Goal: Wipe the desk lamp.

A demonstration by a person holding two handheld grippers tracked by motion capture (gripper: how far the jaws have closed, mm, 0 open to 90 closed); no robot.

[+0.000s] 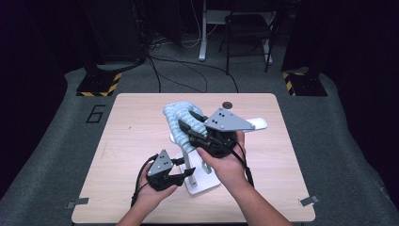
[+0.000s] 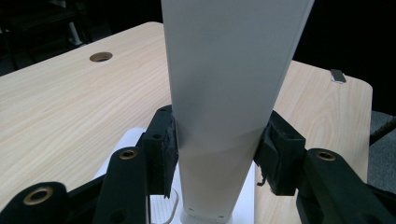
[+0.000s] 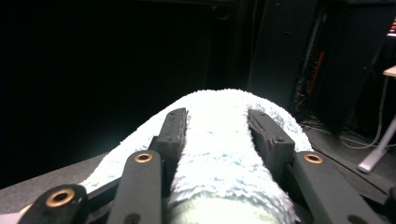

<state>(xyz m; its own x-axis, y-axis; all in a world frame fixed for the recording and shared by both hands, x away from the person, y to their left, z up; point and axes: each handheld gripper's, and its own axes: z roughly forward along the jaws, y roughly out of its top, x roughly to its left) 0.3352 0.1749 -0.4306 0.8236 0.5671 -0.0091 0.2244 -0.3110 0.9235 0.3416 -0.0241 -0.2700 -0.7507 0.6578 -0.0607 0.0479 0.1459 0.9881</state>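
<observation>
A light wooden table with rounded corners takes up the middle of the high view, with a small dark round hole near its far edge and a grey floor around it. Just right of the table's centre stands a white stand: a flat white base toward the lower middle of the frame, a pale upright post rising from it, and a white arm reaching out to the right at the top. Draped over the top of that stand, in the upper middle of the frame, is a light blue towel, thick and nubbly, bunched into soft ribbed folds that hang down the left side of the post. In the right gripper view the same towel looks pale, fluffy and rounded, humped up through the lower centre of the frame. The right gripper, held from the lower right, lies on top of the towel; its two black jaws are pinching a ridge of the cloth, one on each side of the fold. The left gripper sits lower and to the left in the high view, beside the base. In the left gripper view its jaws are pressed against both sides of the post, which fills the centre of that frame and tapers downward between the pads.
</observation>
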